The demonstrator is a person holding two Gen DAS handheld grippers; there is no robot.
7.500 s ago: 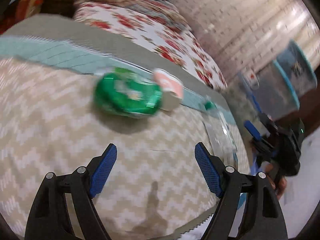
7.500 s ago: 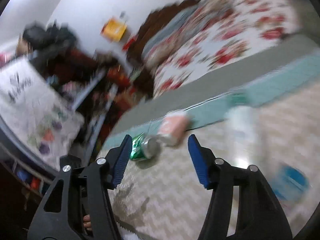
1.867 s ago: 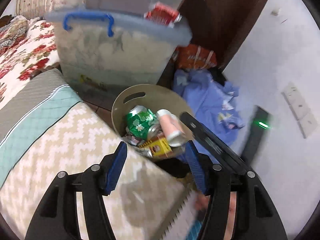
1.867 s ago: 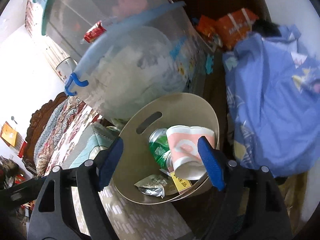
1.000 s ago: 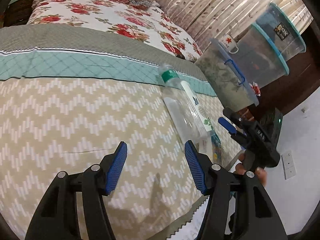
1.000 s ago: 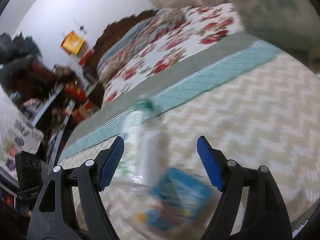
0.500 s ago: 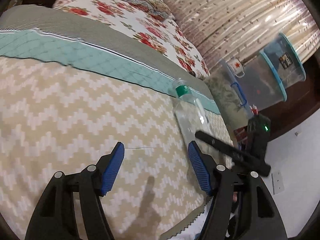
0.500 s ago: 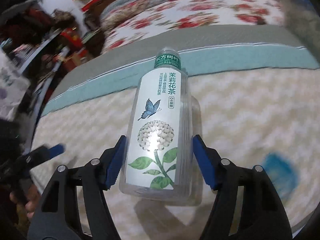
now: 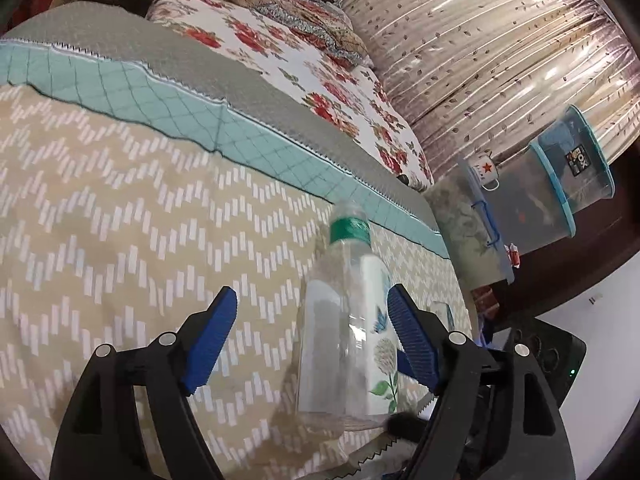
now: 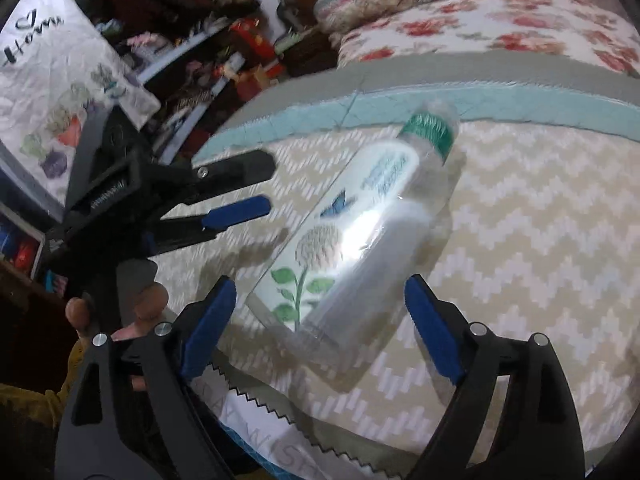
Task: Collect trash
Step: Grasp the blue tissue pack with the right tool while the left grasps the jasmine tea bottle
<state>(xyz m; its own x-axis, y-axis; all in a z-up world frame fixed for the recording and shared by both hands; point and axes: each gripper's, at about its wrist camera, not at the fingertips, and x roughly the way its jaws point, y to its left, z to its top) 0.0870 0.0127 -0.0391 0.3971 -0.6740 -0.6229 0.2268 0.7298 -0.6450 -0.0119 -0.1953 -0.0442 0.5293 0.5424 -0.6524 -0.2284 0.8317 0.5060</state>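
Observation:
An empty clear plastic bottle (image 9: 348, 328) with a green neck band and a flower label lies on the beige zigzag bedspread (image 9: 120, 240). My left gripper (image 9: 310, 326) is open, its jaws around the bottle's lower half, the bottle close to the right finger. In the right wrist view the same bottle (image 10: 360, 232) lies between the open jaws of my right gripper (image 10: 320, 320), its base nearest me. The left gripper (image 10: 232, 188) shows there at the left, open beside the bottle.
Stacked clear storage tubs (image 9: 540, 216) stand past the bed's right edge. A floral quilt (image 9: 304, 64) covers the far bed. Cluttered shelves (image 10: 180, 60) and a white printed bag (image 10: 60, 72) lie to the left. The bedspread's serrated edge (image 10: 280, 396) runs just below the bottle.
Both grippers have closed in on the bottle. The left gripper has slid right so the bottle now sits between its jaws. The right view has swung and the bottle now lies diagonally.

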